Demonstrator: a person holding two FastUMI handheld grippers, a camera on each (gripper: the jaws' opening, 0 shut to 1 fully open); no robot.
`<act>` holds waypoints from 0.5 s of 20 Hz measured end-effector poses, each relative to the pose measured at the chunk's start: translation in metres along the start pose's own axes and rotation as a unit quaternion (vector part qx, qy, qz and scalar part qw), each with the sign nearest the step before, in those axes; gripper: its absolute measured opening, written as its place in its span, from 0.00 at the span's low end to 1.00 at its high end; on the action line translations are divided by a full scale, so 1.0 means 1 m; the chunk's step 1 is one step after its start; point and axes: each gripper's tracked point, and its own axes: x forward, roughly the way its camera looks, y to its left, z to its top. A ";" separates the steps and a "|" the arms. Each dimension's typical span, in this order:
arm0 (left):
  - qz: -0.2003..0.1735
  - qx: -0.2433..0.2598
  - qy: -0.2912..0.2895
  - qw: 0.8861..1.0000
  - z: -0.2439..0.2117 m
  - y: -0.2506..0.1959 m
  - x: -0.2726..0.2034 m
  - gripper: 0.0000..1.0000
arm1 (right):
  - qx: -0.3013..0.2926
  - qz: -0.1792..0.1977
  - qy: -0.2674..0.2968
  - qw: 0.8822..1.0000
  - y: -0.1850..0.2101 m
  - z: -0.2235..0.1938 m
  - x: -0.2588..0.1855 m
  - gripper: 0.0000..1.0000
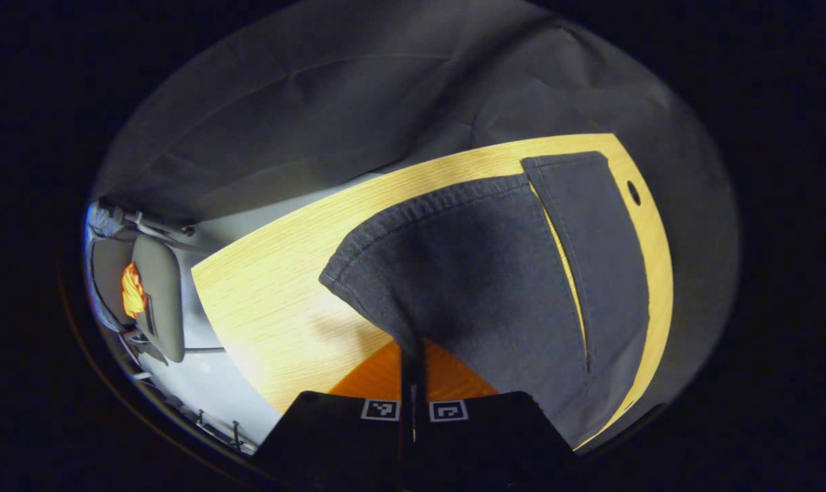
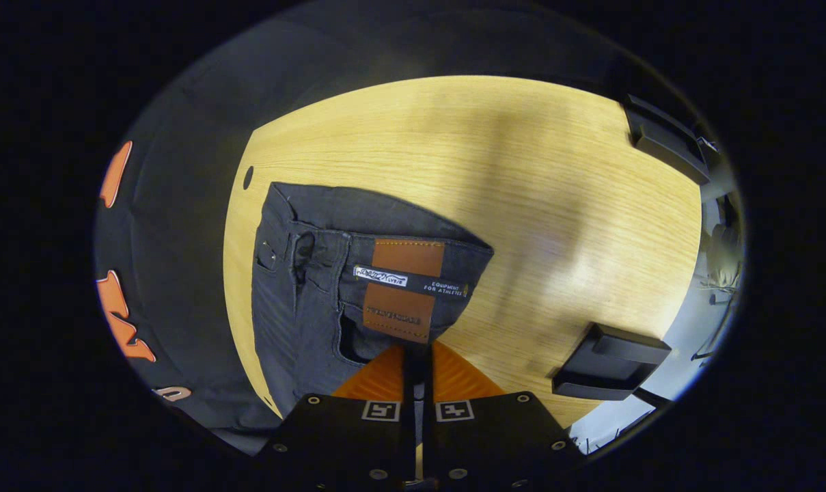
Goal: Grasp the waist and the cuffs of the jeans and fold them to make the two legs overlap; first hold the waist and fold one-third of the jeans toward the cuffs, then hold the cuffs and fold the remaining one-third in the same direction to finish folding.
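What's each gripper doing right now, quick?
Left gripper: shut on the jeans cuff.
Right gripper: shut on the jeans' waist.

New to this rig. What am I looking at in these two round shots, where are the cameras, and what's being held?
There is no robot arm here. A person holds a two-finger gripper in each hand, and a fisheye camera rides on each gripper, looking forward along its fingers, which show at the bottom of each picture.

In the left gripper view, the left gripper is pinched shut on a cuff of the dark jeans, lifting that leg end off the wooden table. The other leg lies flat beside it.

In the right gripper view, the right gripper is pinched shut on the waist, near the leather patch. Two black blocks sit at the table's edge; I can't tell what they are.

The jeans are not yet folded in thirds.
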 end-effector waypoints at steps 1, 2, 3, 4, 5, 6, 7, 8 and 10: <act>-0.010 0.000 0.004 1.000 -0.001 -0.002 -0.001 0.01 | 0.005 0.005 -0.004 1.000 0.000 0.001 0.001 0.01; -0.024 0.005 0.007 1.000 -0.002 -0.005 -0.006 0.01 | 0.008 0.014 -0.004 1.000 0.002 0.001 -0.003 0.01; -0.044 0.011 0.006 0.999 0.002 -0.011 -0.011 0.01 | 0.011 0.023 -0.008 1.000 0.005 0.002 -0.005 0.01; -0.064 0.019 0.004 0.998 0.004 -0.018 -0.017 0.01 | 0.014 0.040 -0.013 0.999 0.008 0.002 -0.008 0.01; -0.084 0.027 0.002 0.996 0.008 -0.027 -0.022 0.01 | 0.019 0.052 -0.020 0.998 0.011 0.004 -0.010 0.01; -0.100 0.034 0.002 0.994 0.010 -0.032 -0.028 0.01 | 0.026 0.057 -0.023 0.998 0.009 0.004 -0.010 0.01; -0.115 0.038 0.000 0.993 0.013 -0.039 -0.032 0.01 | 0.028 0.062 -0.026 0.997 0.011 0.004 -0.013 0.00; -0.127 0.036 -0.001 0.991 0.016 -0.041 -0.041 0.01 | 0.037 0.065 -0.036 0.997 0.012 0.006 -0.015 0.01; -0.155 0.031 -0.008 0.987 0.027 -0.055 -0.049 0.01 | 0.048 0.073 -0.053 0.995 0.018 0.011 -0.019 0.01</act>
